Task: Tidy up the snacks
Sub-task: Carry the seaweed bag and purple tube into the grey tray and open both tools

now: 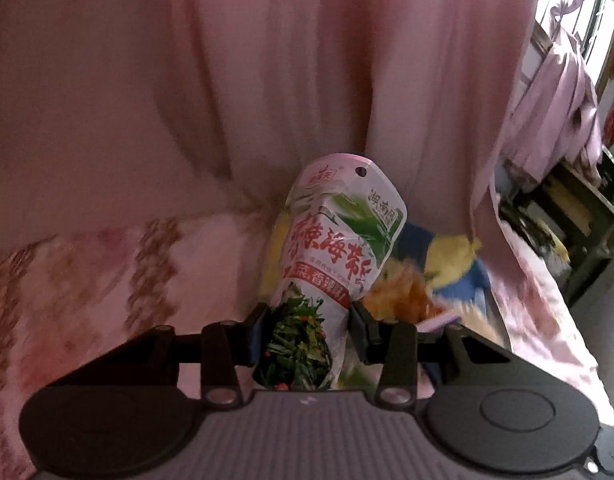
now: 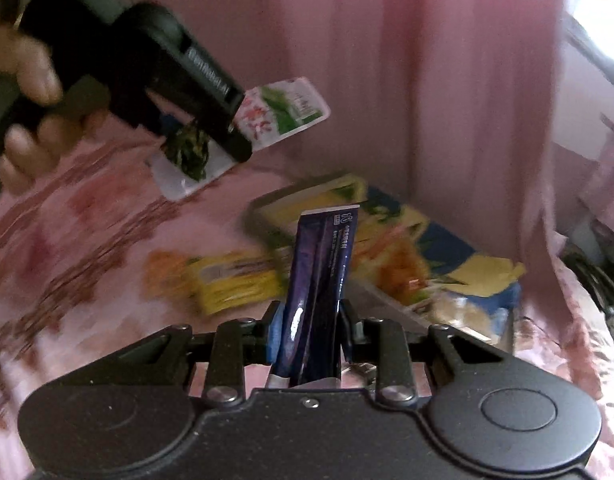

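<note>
Above a pink floral bedspread (image 2: 87, 216), against a hanging pink curtain (image 1: 267, 80): left tool (image 1: 307, 320) clamped narrowly on the lower part of a white-and-green seaweed snack packet (image 1: 339, 232), packet upright between the pads and lifted clear of the bedding. Same packet (image 2: 275, 116) visible from the right wrist view, tilted, gripped by the left tool (image 2: 231, 136), with a hand (image 2: 23, 80) wrapped around the tool's body. Right tool (image 2: 311, 324) closed narrowly on a dark purple stick sachet (image 2: 323, 264), sachet standing upright between the pads. Behind the sachet, lying on the bedspread: a large blue-and-yellow snack bag (image 2: 427, 264), and to its left, close beside it, a small yellow packet (image 2: 223, 280). Bedspread and resting packets blurred; print on them illegible.
</note>
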A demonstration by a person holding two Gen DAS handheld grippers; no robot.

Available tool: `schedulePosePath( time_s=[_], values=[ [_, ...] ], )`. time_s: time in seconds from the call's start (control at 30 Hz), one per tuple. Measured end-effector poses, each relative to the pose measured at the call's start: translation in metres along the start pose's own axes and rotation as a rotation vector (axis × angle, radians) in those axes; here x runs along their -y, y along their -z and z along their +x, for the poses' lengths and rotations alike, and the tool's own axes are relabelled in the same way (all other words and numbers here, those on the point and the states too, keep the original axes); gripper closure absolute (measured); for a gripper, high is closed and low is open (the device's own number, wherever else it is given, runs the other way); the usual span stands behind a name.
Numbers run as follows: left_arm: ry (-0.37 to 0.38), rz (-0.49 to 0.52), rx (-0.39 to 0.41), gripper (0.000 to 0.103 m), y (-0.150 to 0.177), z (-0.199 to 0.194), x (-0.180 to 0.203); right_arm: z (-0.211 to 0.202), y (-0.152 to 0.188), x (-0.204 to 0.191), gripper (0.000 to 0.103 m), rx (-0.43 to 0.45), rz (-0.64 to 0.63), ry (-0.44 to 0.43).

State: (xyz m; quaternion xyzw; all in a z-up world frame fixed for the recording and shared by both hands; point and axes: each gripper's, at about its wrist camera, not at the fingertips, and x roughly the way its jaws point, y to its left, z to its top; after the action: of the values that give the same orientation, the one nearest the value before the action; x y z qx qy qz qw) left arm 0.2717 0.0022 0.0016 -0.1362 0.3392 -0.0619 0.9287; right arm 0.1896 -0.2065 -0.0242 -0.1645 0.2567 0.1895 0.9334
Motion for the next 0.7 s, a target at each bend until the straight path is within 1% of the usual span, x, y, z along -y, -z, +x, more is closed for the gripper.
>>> schedulePosePath(
  time_s=[0.07,0.13,0.27,0.37,0.43,0.5,0.57,0.63,0.7],
  values=[
    [0.005,0.011,0.036,0.056,-0.005,0.017,0.013,0.012,-0.004,0.019,0.072,0.013,0.063,0.036],
    [0.033,0.017,0.052,0.056,-0.009,0.037,0.023,0.02,-0.007,0.039,0.072,0.03,0.116,0.069],
    [0.07,0.043,0.045,0.056,-0.015,0.073,0.036,0.039,-0.017,0.077,0.072,0.066,0.209,0.125],
    [0.09,0.077,0.057,0.056,-0.015,0.094,0.044,0.055,-0.021,0.101,0.072,0.083,0.269,0.146],
    [0.078,0.121,0.096,0.056,-0.014,0.1,0.05,0.068,-0.021,0.115,0.072,0.079,0.316,0.151],
    [0.074,0.136,0.114,0.056,-0.016,0.106,0.055,0.08,-0.02,0.126,0.072,0.066,0.36,0.161],
    [0.091,0.14,0.108,0.056,-0.016,0.11,0.058,0.093,-0.018,0.132,0.072,0.049,0.381,0.171],
    [0.091,0.152,0.104,0.056,-0.015,0.114,0.06,0.103,-0.016,0.138,0.072,0.031,0.404,0.177],
    [0.093,0.167,0.082,0.056,-0.013,0.122,0.061,0.11,-0.015,0.141,0.072,0.016,0.425,0.172]
  ],
)
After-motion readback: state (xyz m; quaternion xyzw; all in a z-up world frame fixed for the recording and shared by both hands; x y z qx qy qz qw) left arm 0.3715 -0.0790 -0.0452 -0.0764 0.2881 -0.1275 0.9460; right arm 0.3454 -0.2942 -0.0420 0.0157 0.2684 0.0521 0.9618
